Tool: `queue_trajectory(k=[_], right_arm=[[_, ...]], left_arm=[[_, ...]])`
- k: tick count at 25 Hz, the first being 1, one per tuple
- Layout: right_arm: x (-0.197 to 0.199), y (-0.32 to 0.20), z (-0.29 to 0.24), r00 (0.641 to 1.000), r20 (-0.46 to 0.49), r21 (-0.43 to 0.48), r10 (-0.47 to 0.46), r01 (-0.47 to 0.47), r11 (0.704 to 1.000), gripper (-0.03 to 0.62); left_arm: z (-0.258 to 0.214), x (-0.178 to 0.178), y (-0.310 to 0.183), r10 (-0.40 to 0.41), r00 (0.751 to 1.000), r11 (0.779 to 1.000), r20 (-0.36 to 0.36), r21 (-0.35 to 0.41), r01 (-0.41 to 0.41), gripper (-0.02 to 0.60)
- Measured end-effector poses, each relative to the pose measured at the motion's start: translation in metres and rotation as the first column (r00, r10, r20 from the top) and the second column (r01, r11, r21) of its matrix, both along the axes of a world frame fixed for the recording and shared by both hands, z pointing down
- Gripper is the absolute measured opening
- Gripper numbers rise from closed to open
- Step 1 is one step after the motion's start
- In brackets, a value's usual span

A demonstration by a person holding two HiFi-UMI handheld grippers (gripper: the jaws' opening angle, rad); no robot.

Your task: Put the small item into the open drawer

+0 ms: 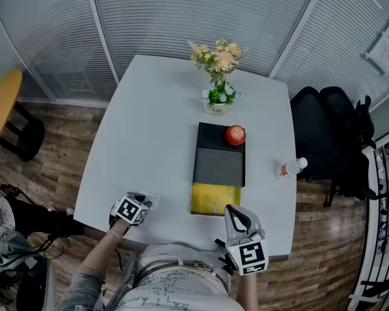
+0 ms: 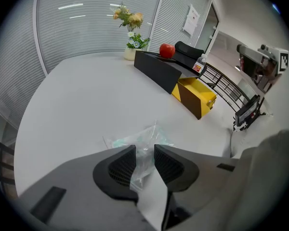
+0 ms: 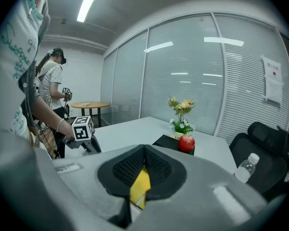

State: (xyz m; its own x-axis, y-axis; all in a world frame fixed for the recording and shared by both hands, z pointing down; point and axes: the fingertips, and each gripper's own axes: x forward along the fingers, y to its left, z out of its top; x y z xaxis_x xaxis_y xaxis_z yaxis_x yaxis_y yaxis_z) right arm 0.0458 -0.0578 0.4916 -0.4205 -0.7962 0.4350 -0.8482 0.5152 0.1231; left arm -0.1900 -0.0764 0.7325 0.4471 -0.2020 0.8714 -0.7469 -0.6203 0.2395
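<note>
Bag [image 2: 131, 139]: clear plastic, on table [image 1: 155, 128], lower left of head view, well apart from yellow drawer [image 1: 215, 199] | left gripper [image 2: 144, 150]: jaws apart astride bag, not pinching | right gripper [image 3: 144, 149]: jaws together, empty | risk: catching only loose film, bag slips free.

My head camera looks steeply down on the table [image 1: 149, 122]. Both gripper cameras ride low and near; all share drawer [image 1: 215, 199] and apple [image 1: 235, 135], 12 o'clock.
</note>
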Motion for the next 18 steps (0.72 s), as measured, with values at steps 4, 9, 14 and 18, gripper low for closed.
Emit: queue_trajectory(k=[4,9,14,18], right_arm=[[0.0027,0.0000,0.0038,1.000,-0.001,0.006,-0.005,0.005,1.000,0.002],[0.0028,0.0013,0.0039,1.000,-0.001,0.007,-0.006,0.006,1.000,0.002],[0.0039,0.0025,0.0062,1.000,-0.004,0.003,-0.006,0.006,1.000,0.002],[0.0043,0.0026,0.0074,1.000,-0.006,0.000,-0.005,0.005,1.000,0.002]], left_arm=[[0.0003,0.0000,-0.0006,-0.009,1.000,1.000,-0.005,0.000,0.009,0.086],[-0.0020,-0.0016,-0.0018,-0.022,1.000,1.000,-0.011,0.014,0.022,0.046],[-0.0040,-0.0042,-0.0037,-0.035,0.999,0.999,-0.009,0.022,0.035,0.023],[-0.0097,-0.0050,-0.0069,-0.048,0.999,0.998,-0.014,0.031,0.048,0.015]])
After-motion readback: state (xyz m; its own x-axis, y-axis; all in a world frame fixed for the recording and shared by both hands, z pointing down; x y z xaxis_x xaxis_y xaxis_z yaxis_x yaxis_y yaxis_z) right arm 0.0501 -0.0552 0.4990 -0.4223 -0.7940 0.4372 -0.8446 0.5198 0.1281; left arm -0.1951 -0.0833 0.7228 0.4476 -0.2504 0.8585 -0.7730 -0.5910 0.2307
